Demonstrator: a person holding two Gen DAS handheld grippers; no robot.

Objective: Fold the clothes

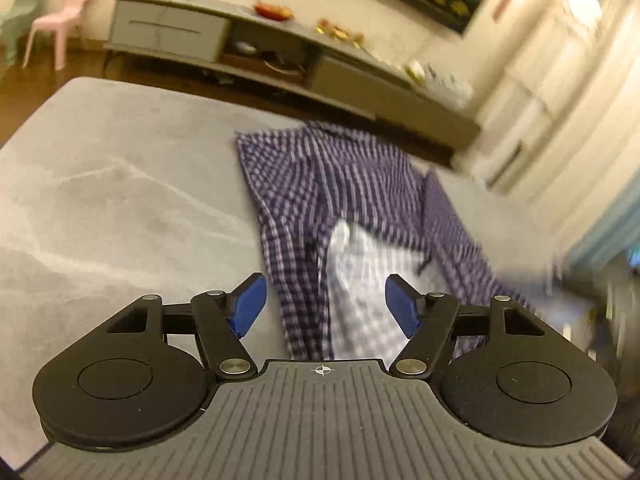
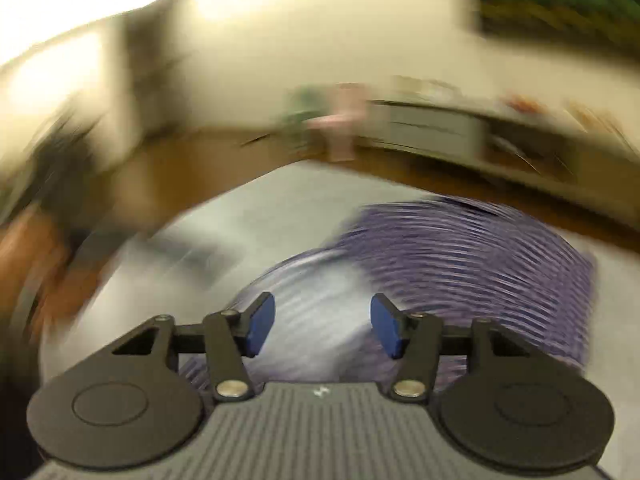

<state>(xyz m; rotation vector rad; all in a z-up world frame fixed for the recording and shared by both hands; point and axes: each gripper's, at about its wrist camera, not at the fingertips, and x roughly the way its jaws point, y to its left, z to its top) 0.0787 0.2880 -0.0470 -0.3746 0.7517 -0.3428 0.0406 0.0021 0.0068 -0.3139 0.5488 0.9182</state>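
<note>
A checked shirt [image 1: 340, 184] lay rumpled, pale lining showing, at centre frame on a grey bed [image 1: 120, 184]; no neat fold was visible. Both the left gripper [image 1: 324, 304] and right gripper [image 2: 322, 322] hung wide open above it, empty.

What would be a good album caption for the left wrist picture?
Open left gripper poised above a rumpled purple checked shirt on a grey bed, nothing grasped.

purple checked shirt [image 1: 344, 184], seemingly paler inside.
</note>
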